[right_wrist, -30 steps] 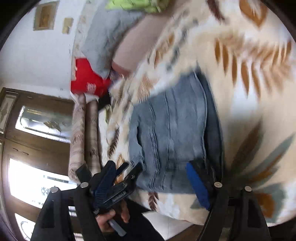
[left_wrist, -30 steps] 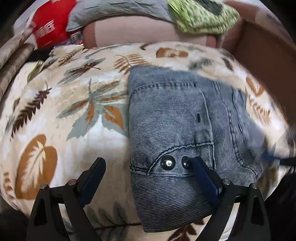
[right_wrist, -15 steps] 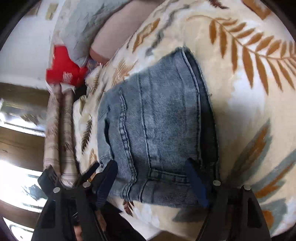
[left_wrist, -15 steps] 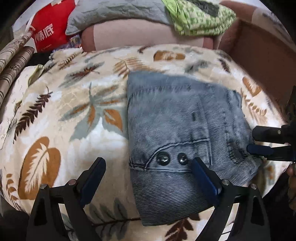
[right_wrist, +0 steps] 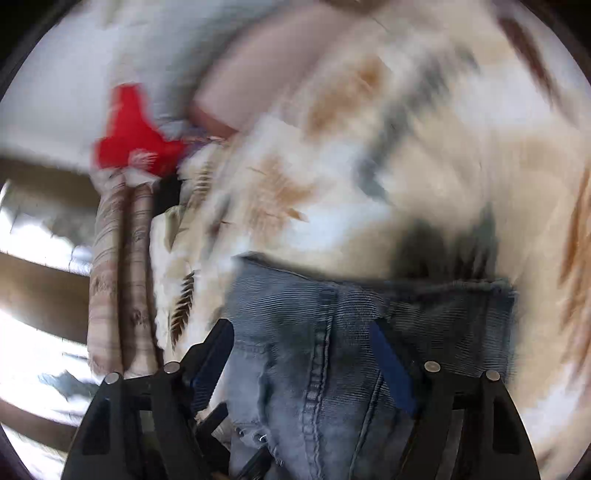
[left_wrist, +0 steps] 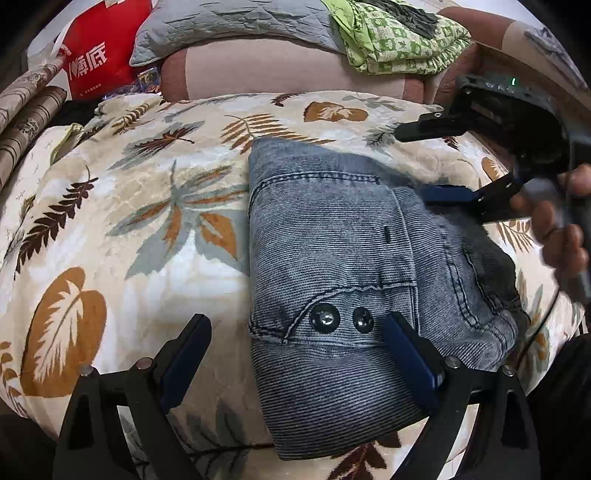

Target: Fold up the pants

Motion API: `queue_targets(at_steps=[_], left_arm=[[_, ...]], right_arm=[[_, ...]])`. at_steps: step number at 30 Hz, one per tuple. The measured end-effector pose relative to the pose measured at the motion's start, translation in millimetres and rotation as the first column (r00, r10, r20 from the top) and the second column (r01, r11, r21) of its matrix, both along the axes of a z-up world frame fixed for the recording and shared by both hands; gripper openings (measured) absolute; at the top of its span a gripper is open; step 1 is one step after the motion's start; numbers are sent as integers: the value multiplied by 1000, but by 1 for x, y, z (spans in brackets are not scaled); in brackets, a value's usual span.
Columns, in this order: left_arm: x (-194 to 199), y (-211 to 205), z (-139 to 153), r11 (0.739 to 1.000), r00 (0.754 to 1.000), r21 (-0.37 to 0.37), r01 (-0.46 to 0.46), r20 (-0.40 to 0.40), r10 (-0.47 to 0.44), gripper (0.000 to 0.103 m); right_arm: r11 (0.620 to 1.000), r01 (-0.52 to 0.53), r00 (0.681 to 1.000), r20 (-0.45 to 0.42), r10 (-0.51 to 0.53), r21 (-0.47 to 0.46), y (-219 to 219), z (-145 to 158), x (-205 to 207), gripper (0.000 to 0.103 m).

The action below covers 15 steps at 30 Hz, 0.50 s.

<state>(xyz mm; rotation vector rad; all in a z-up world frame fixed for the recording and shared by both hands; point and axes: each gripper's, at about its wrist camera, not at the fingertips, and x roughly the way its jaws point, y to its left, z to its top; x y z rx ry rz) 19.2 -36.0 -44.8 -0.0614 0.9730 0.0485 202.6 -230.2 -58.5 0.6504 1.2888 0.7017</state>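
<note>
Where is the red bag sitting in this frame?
In the left wrist view the red bag sits at the top left, beyond the leaf-print blanket, left of the grey quilted pillow. The right wrist view shows it only as a red blur.

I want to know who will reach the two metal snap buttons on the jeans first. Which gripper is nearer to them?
Left. The left gripper hangs right by the snap buttons, one finger beside them. The right gripper is over the far edge of the folded jeans.

"薄底" on red bag (left_wrist: 101,55)
</note>
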Motion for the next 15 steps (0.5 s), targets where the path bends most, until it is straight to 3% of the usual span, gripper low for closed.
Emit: queue_targets(at_steps=[1, 5, 8, 10, 12, 13, 15], left_arm=[[-1, 1, 0, 1000, 1000, -3, 1, 1, -1, 96], [0, 5, -1, 1000, 1000, -24, -2, 1, 2, 97], [1, 5, -1, 1000, 1000, -25, -3, -1, 3, 97], [1, 3, 1, 1000, 1000, -20, -4, -5, 4, 97], [0, 4, 6, 999, 1000, -36, -2, -8, 1, 97], [-2, 6, 13, 999, 1000, -37, -6, 3, 6, 97], [-10, 9, 28, 999, 998, -38, -23, 51, 25, 97]], right_arm=[[999, 24, 1000, 12, -24, 27, -3, 0, 2, 78], [997, -6, 995, 99, 13, -74, 1, 38, -17, 78], [999, -27, 989, 146, 30, -26, -6, 53, -40, 79], [997, -10, 993, 115, 18, -74, -9, 33, -46, 81], [990, -10, 1000, 26, 13, -138, -9, -4, -43, 81], [997, 27, 999, 39, -24, -73, -18, -9, -45, 80], [998, 53, 998, 28, -52, -35, -27, 1, -49, 80]])
